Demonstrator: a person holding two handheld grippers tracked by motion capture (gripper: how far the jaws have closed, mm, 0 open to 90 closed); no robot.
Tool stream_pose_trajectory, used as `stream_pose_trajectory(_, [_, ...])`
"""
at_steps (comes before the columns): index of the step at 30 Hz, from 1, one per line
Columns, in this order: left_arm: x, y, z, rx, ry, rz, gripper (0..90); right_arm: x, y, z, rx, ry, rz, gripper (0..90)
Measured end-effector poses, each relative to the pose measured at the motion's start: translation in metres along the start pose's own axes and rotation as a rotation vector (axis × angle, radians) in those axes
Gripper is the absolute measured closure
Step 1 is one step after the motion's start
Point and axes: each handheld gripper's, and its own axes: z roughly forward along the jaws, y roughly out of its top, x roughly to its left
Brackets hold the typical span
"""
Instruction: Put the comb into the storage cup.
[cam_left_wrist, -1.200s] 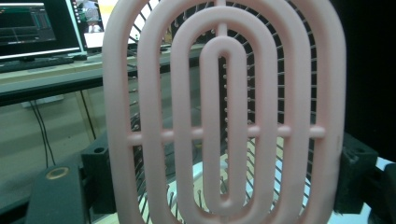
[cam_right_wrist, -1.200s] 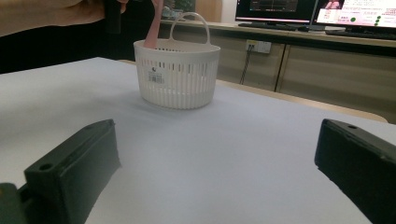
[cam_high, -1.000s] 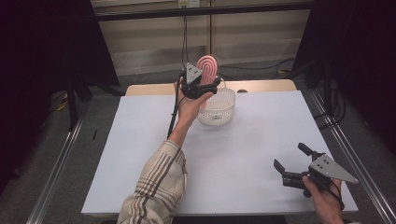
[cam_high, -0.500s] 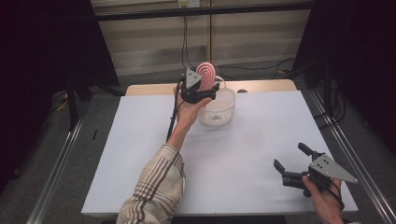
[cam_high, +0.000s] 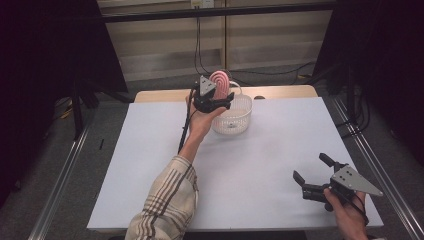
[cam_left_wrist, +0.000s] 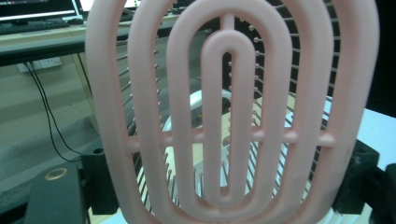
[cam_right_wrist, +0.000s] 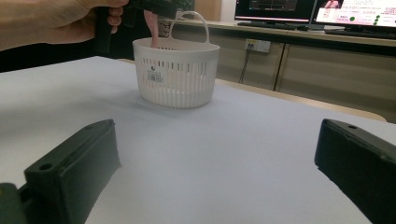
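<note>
Since a second ago the left gripper (cam_high: 220, 100) has lifted slightly and drawn a touch toward the near-left rim of the white basket (cam_high: 235, 117), carrying the pink hairbrush (cam_high: 220, 82) with it; the right gripper (cam_high: 314, 176) has stayed where it was.

Nearest in the high view, the right gripper sits low over the near right part of the white table (cam_high: 150, 165), held by the person's right hand (cam_high: 347, 212). Its jaws stand wide apart with nothing between them; the right gripper view shows both black jaws spread over bare tabletop, pointing toward the basket (cam_right_wrist: 176, 72) well beyond.

Farther in, the person's left forearm in a plaid sleeve (cam_high: 167, 200) reaches up the table from the near edge. The left hand (cam_high: 200, 120) holds the left gripper raised above the near-left side of the basket. This gripper is clamped on the hairbrush, which stands upright with its oval head above the jaws. In the left gripper view the brush head (cam_left_wrist: 229, 112) faces the camera, its pink ribs in nested ovals and thin bristles showing through the gaps, with a black jaw touching it on each side.

The basket stands on the far middle of the table, its handle up. In the right gripper view the brush's pink lower end (cam_right_wrist: 152, 28) hangs just above the basket's rim, at its far left side.

Beyond the table are a wooden bench edge and monitors (cam_right_wrist: 355, 11).
</note>
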Motion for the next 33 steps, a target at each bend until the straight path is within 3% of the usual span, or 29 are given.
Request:
stream_pose_trajectory(14, [0.006, -0.006, -0.001, 0.007, 0.006, -0.029, 18.6, 0.0, 0.0, 0.0, 0.004, 0.005, -0.002, 0.0])
stream_pose_trajectory(24, [0.019, -0.005, -0.004, 0.014, 0.034, -0.056, 16.6, 0.001, 0.0, 0.001, 0.009, 0.012, -0.008, 0.0])
stream_pose_trajectory(33, [0.029, -0.005, -0.008, 0.035, 0.033, -0.084, 15.4, 0.001, -0.001, 0.001, 0.012, 0.01, -0.01, 0.0])
